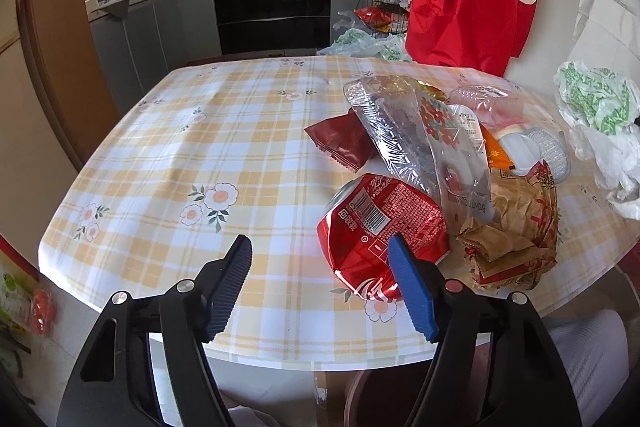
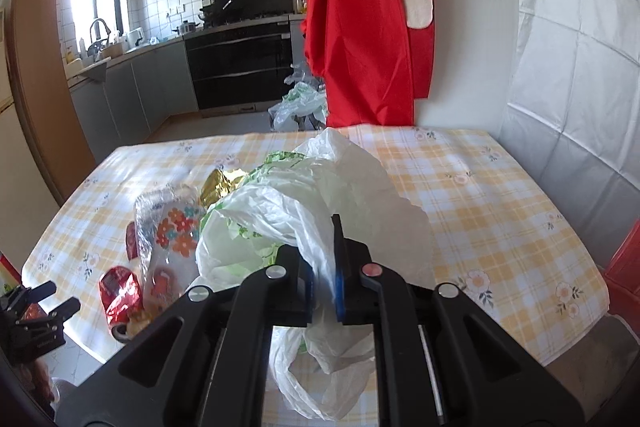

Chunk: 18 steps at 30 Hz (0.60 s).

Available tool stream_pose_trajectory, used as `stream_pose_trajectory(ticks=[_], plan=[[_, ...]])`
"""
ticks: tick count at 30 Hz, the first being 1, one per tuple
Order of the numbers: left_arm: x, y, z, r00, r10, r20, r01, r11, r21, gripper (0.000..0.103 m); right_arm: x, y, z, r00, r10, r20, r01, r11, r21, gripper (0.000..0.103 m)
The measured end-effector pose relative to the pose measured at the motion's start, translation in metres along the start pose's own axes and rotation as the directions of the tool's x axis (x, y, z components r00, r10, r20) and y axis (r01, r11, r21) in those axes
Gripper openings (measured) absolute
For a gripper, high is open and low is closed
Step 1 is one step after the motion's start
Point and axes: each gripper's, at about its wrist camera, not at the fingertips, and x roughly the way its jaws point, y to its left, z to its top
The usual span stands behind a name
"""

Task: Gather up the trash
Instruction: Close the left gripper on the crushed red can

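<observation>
Left gripper (image 1: 320, 283) — fingers spread wide, holding nothing, hovering over the near edge of the checked tablecloth (image 1: 180, 147). Just to its right: crumpled red wrapper (image 1: 380, 227), touching a brown paper bag (image 1: 516, 227); clear plastic tray (image 1: 396, 135) and dark red packet (image 1: 340, 143) piled behind. Right gripper (image 2: 322, 279) — fingers pressed together, pinching a white plastic bag (image 2: 320, 195) raised above the table's near right side. Red apron (image 2: 360, 19) hangs on the far wall.
</observation>
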Motion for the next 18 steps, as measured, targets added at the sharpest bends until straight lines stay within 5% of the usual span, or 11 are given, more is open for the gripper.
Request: stream_pose_trajectory(ticks=[18], plan=[[0.080, 0.025, 0.003, 0.972, -0.199, -0.122, 0.173, 0.965, -0.195, 0.065, 0.011, -0.009, -0.017, 0.998, -0.011, -0.054, 0.011, 1.000, -0.010, 0.011]])
